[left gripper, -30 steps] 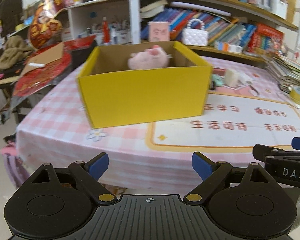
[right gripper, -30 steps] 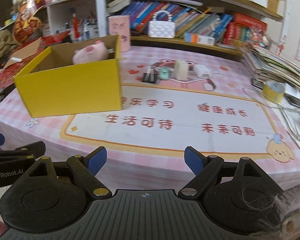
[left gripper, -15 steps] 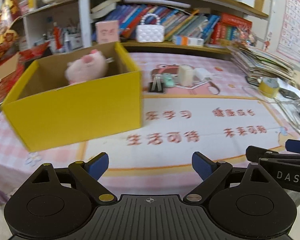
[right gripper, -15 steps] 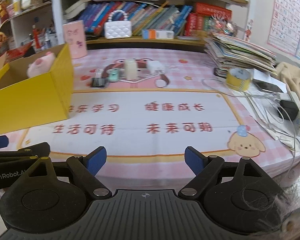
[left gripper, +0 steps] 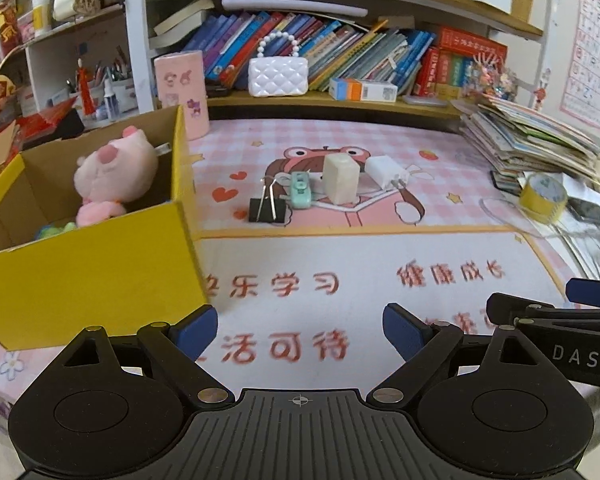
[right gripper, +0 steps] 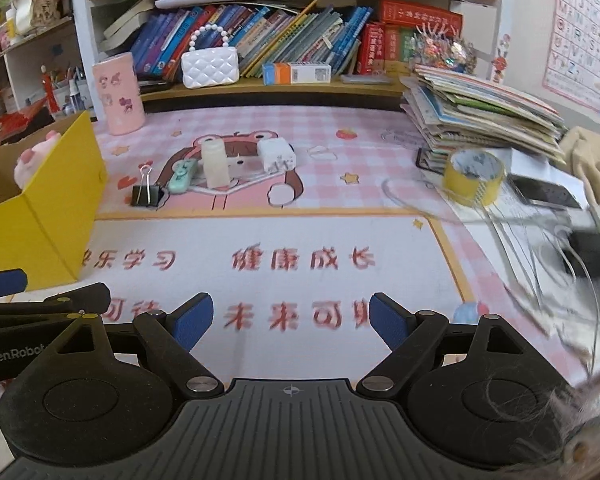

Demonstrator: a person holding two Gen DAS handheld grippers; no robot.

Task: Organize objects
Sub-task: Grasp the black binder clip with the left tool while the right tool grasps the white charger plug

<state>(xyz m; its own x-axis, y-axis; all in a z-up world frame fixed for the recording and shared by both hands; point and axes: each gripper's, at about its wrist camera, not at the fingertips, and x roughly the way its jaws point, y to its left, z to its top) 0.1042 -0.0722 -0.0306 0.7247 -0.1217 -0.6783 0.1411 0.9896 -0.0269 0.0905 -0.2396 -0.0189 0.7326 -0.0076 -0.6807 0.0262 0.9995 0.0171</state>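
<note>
The mat ahead lies bare up to the binder clip, green toy, block and charger. Yellow box walls the left; tape roll and cables crowd the right.

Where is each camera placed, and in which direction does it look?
Left wrist: on the left gripper, looking forward across the table at the yellow box and binder clip; its own open fingers and the right gripper show.
Right wrist: on the right gripper, facing the same way, more toward the yellow tape roll; its open fingers show.
Shared: box, clip, white charger.
</note>
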